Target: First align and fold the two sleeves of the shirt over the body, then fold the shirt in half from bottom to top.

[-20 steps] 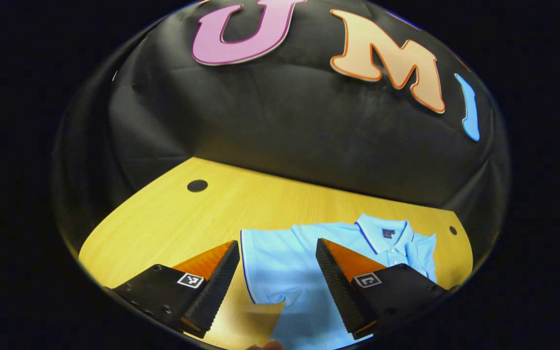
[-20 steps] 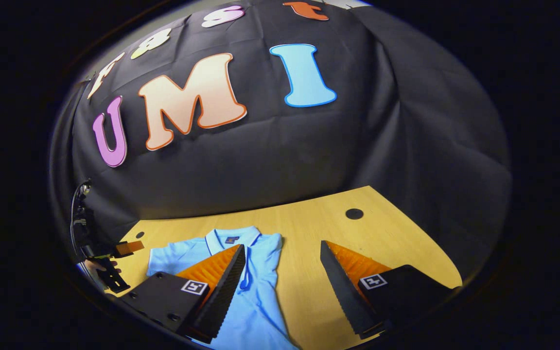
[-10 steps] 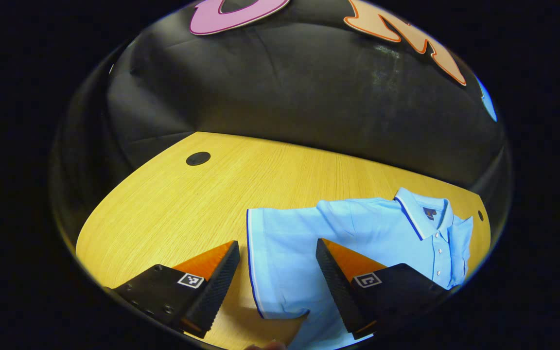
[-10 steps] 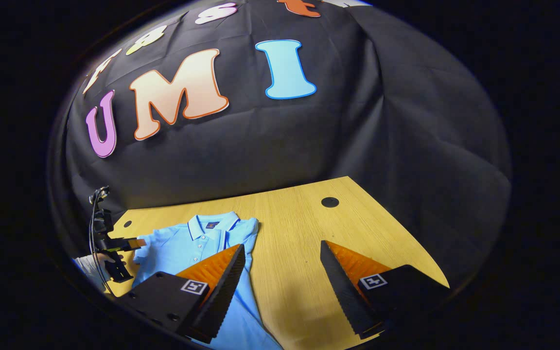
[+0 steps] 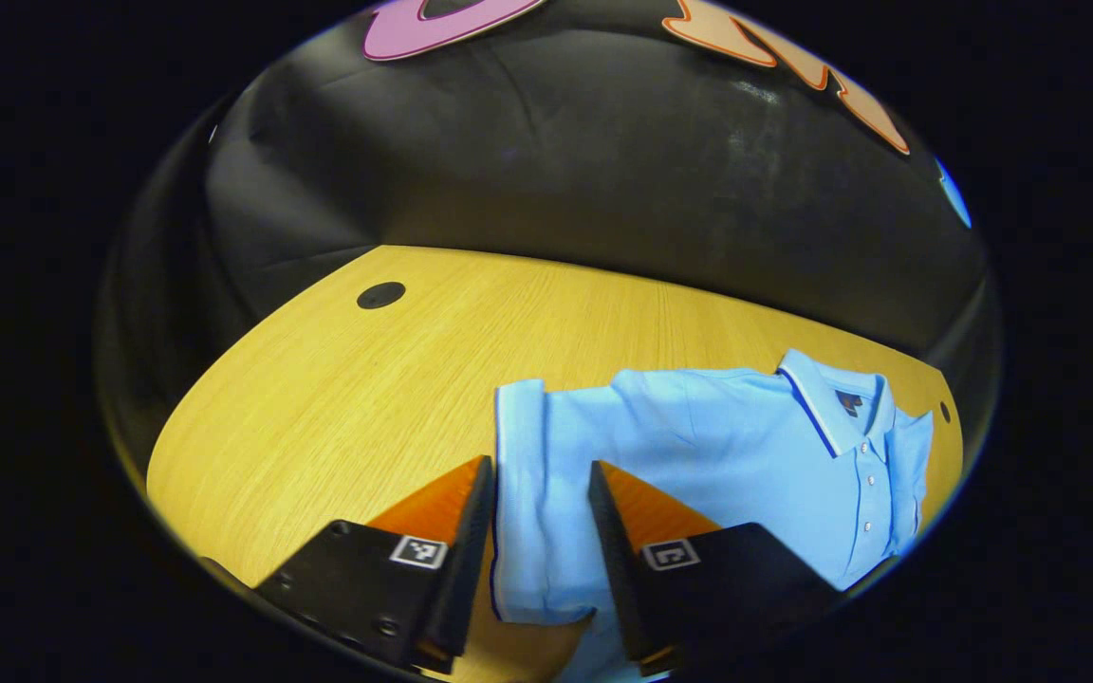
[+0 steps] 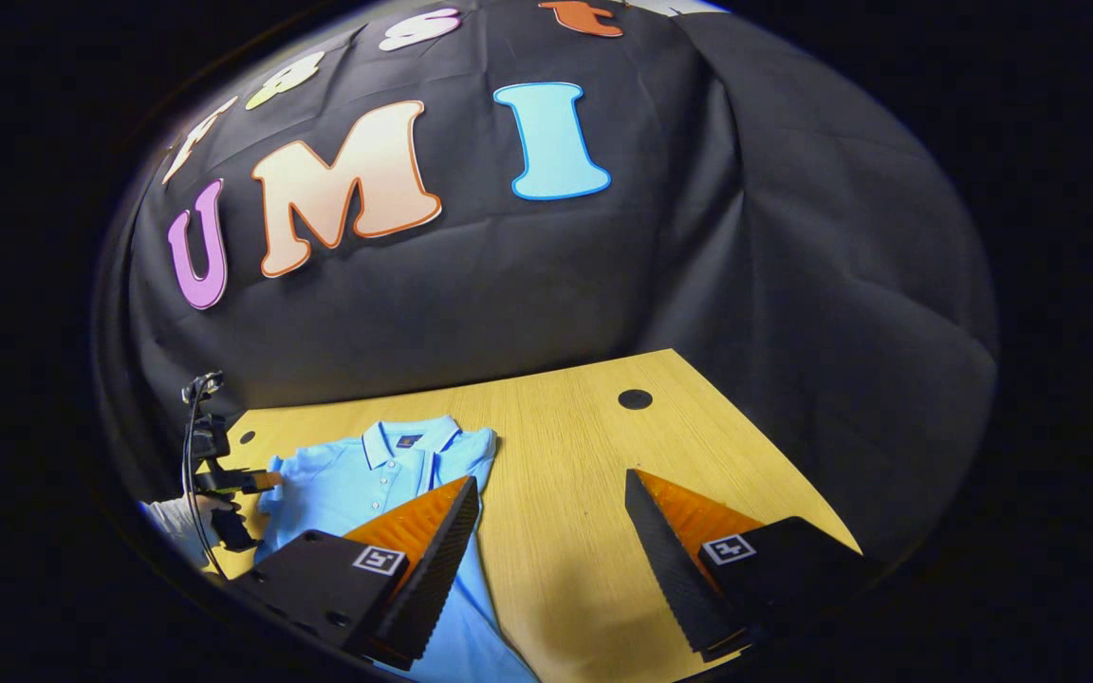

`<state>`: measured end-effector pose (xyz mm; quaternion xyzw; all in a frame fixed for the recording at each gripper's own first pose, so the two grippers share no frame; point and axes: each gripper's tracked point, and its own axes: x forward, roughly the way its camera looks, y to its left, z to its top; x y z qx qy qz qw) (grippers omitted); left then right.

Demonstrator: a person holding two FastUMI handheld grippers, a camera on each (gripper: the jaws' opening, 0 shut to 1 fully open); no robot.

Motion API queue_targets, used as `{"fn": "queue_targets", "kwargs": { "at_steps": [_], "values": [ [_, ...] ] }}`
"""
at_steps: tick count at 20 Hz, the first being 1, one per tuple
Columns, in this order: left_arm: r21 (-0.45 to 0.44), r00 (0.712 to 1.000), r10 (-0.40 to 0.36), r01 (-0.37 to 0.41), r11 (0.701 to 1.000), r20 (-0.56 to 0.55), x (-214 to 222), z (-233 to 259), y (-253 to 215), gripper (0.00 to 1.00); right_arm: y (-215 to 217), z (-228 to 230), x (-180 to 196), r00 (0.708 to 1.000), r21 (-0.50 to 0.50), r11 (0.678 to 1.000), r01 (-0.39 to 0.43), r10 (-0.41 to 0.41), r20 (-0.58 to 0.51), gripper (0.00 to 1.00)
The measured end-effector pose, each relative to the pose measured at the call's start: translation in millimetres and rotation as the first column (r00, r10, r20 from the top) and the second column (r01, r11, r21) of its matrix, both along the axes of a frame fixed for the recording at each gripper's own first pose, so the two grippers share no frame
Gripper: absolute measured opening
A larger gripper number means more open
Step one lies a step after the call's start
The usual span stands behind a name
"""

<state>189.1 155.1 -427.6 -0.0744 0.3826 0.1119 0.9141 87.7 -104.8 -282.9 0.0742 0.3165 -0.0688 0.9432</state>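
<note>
A light blue polo shirt (image 5: 727, 446) lies flat on the wooden table (image 5: 347, 408), collar (image 5: 831, 408) toward the back wall. Its near sleeve (image 5: 535, 531) stretches out between the fingers of my left gripper (image 5: 539, 465), which are partly closed, with a gap still between them. The sleeve's hem is curled up at the far end. In the right gripper view the shirt (image 6: 357, 474) lies at the lower left. My right gripper (image 6: 550, 476) hovers open, one finger over the shirt's body and the other over bare table. The left gripper (image 6: 229, 479) and a hand (image 6: 176, 522) appear at the shirt's far side.
Round black holes mark the tabletop (image 6: 565, 446): one at the back left (image 5: 380, 295), one near the collar (image 5: 944, 412), one at the back right (image 6: 635, 398). The black cloth wall stands close behind the table's back edge.
My left gripper's fingers have drawn closer together around the sleeve, and the sleeve's hem has curled up. The right gripper has drifted slightly right and stayed open.
</note>
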Motion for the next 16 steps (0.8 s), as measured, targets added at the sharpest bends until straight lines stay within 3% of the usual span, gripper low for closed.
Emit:
{"fn": "queue_targets", "kwargs": {
  "at_steps": [3, 7, 11, 16],
  "values": [
    [-0.035, 1.000, 0.011, -0.011, 0.999, 0.022, 3, 2, -7, 0.00, -6, -1, -3, 1.000, 0.012, 1.000, 0.014, -0.014, 0.000, 0.97],
    [0.005, 0.999, 0.008, -0.009, 1.000, 0.036, 7, 17, -12, 0.00, -12, 9, -6, 0.999, 0.026, 0.999, 0.027, -0.028, 0.024, 0.97],
    [-0.009, 0.985, -0.115, 0.117, 0.993, 0.128, 27, 61, -66, 0.00, -9, 13, -12, 1.000, 0.022, 1.000, 0.001, -0.002, 0.028, 0.97],
    [-0.019, 0.963, -0.228, 0.233, 0.972, 0.146, 34, 79, -134, 0.00, 0, 17, -20, 0.999, 0.024, 0.999, -0.034, 0.033, 0.040, 0.97]
  ]
}}
